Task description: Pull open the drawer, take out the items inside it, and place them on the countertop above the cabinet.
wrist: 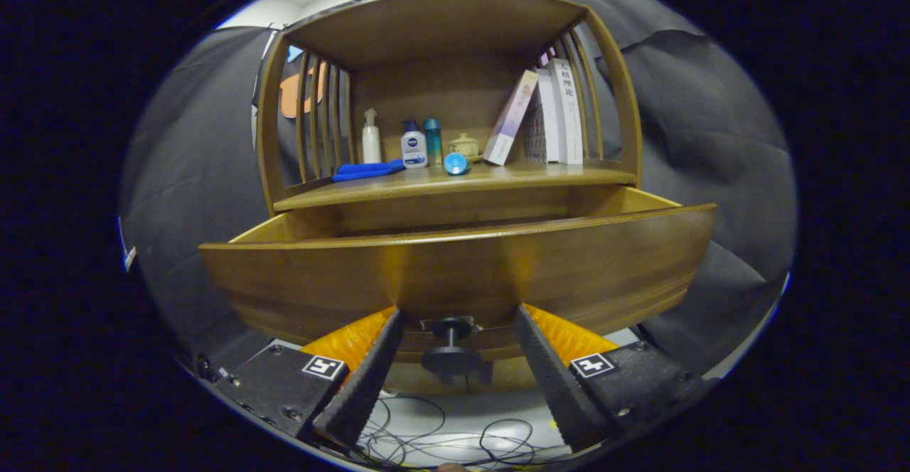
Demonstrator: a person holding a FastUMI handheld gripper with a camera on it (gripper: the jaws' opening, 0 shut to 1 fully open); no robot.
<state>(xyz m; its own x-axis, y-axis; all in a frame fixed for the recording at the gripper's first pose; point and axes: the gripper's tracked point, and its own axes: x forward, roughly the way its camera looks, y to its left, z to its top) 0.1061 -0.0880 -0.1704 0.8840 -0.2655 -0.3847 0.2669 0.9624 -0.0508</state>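
Reaching into the pulled-out drawer (455, 266) next risks a blind grab: its tall front hides the contents. Gripper (455, 312) fingers stand open astride the knob (449, 344), clear of it; bottles crowd the bench (455, 177) above.

drawer (455, 259) open, fingers (370, 372) apart astride knob (451, 347)

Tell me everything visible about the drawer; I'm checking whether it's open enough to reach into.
The drawer is glossy brown wood with a wide curved front and a dark round knob low at its centre. It stands pulled out from under the countertop, its side walls showing; its inside is hidden behind the front. The tool is open, its fingers either side of the knob, not touching it.
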